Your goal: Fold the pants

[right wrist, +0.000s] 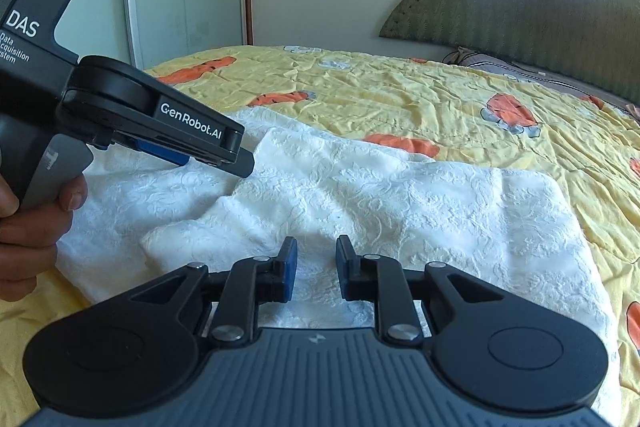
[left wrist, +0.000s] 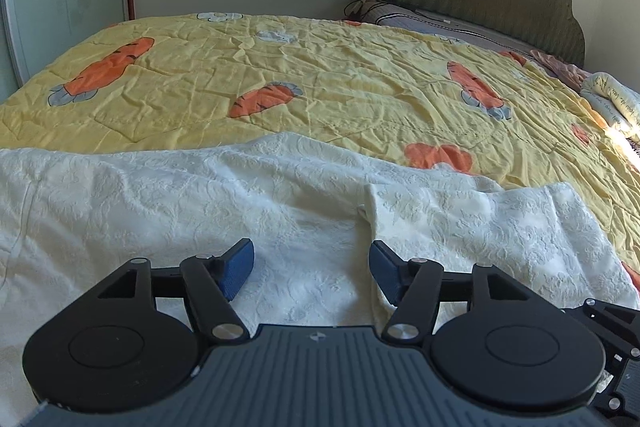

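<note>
Across the bed's carrot-print quilt the white pants are laid crosswise; both hand-held grippers, left and right, are held apart, empty, just above them.

Left gripper: jaws spread wide, blue pads facing inward, nothing between them. From the right wrist view it enters from the left, angled down, fingertips low. Left hand wraps its grip from below.

Right gripper: jaws parted, a narrower gap, nothing clamped. Held level, pointing forward.
</note>
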Motion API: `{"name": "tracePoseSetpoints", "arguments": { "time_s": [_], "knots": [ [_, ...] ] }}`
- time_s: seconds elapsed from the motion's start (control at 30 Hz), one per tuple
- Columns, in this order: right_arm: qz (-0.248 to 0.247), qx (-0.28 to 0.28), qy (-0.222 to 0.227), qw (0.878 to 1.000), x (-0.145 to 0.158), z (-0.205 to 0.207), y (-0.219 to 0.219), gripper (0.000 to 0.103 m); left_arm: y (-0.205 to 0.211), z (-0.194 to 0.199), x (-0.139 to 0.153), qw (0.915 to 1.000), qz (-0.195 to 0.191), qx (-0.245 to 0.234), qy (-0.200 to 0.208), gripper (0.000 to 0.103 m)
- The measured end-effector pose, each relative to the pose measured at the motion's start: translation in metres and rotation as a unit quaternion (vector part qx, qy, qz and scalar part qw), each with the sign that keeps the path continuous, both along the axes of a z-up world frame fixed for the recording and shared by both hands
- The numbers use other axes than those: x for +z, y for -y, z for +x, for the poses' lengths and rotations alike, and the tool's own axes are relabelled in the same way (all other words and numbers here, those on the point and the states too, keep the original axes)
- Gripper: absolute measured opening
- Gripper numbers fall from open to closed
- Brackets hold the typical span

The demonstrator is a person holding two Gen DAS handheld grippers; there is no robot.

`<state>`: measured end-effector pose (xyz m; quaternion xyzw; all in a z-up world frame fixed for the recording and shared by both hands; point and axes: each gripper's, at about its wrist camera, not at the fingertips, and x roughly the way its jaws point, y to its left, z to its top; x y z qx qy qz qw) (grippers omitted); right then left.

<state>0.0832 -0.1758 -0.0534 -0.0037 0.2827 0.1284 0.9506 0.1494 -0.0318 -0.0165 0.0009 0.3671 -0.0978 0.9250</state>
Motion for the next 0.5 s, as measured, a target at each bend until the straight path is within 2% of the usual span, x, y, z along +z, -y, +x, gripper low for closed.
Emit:
{"name": "tracePoseSetpoints", "arguments": {
  "time_s": [0.23,0.5],
  "knots": [
    [0.007,0.003,-0.003,1.0,0.0,0.002,0.001,0.024,-0.006,-0.007,-0.006,0.9999,0.013,0.008,0.003,0.069],
    [0.003,0.003,-0.001,1.0,0.0,0.001,-0.002,0.025,-0.009,-0.015,-0.012,0.9994,0.025,0.013,0.019,0.076]
  ]
}}
